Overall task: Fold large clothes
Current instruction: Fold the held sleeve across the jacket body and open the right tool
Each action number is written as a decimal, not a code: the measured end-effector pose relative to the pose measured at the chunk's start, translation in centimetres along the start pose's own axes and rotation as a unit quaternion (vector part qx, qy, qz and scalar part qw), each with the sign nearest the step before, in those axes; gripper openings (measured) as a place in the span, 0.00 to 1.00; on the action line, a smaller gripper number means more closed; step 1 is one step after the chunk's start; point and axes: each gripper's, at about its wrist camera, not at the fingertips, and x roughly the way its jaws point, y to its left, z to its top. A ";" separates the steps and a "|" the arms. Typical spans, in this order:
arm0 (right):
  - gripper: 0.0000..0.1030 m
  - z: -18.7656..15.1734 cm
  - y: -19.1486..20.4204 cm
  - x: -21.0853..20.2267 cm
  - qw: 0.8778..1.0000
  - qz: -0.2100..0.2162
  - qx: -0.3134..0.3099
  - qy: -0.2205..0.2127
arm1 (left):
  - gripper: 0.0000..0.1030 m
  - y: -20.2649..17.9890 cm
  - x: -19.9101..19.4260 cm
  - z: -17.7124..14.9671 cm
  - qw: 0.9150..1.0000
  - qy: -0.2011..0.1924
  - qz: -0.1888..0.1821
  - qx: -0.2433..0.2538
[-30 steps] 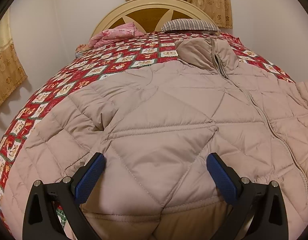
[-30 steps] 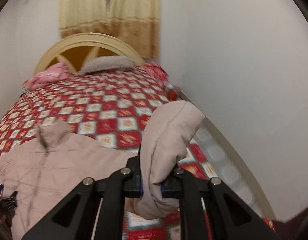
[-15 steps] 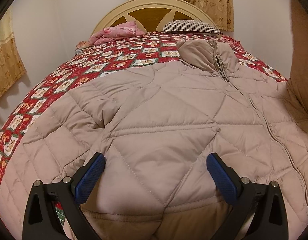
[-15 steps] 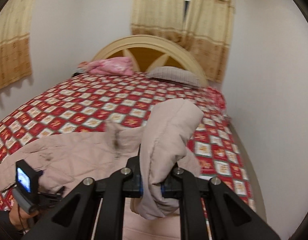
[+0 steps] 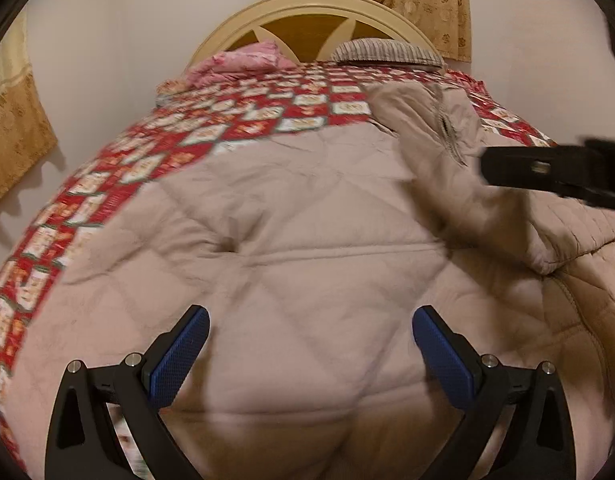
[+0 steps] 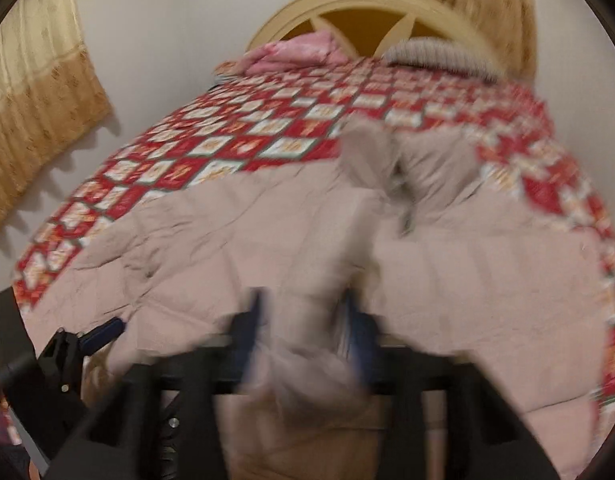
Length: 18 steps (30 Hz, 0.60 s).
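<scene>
Left wrist: jacket point(image 5: 307, 240) covers quilted bed point(image 5: 107, 184).

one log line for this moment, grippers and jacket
left gripper: open over jacket | right gripper: jaws just opening, sleeve between them, laid across jacket

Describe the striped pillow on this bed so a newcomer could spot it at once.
Start at the arched cream headboard at the far end of the bed. On the red patchwork quilt against its base lie two soft things: a crumpled pink bundle and the striped pillow. The pillow is the flat, grey one with fine stripes, on the right.
</scene>
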 end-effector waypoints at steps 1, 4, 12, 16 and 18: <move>0.62 -0.1 -0.1 -1.0 1.000 0.004 -0.007 -0.010 | 0.99 0.4 -0.7 0.4 1.000 0.000 0.000 0.005; 0.62 0.0 -1.6 -5.0 0.998 0.006 -0.011 -0.060 | 0.99 0.4 -3.3 2.7 0.999 -0.024 0.002 0.021; 0.57 0.7 -17.4 -11.0 0.967 -0.141 0.158 -0.143 | 0.99 -9.7 -4.3 9.4 0.989 -0.092 -0.083 0.080; 0.54 0.2 -20.9 -9.0 0.966 -0.168 0.162 -0.114 | 0.99 -13.6 1.1 9.8 0.990 -0.079 -0.063 0.099; 0.54 -0.1 -21.7 -7.3 0.970 -0.161 0.159 -0.090 | 0.99 -14.4 4.4 9.5 0.993 -0.052 -0.030 0.100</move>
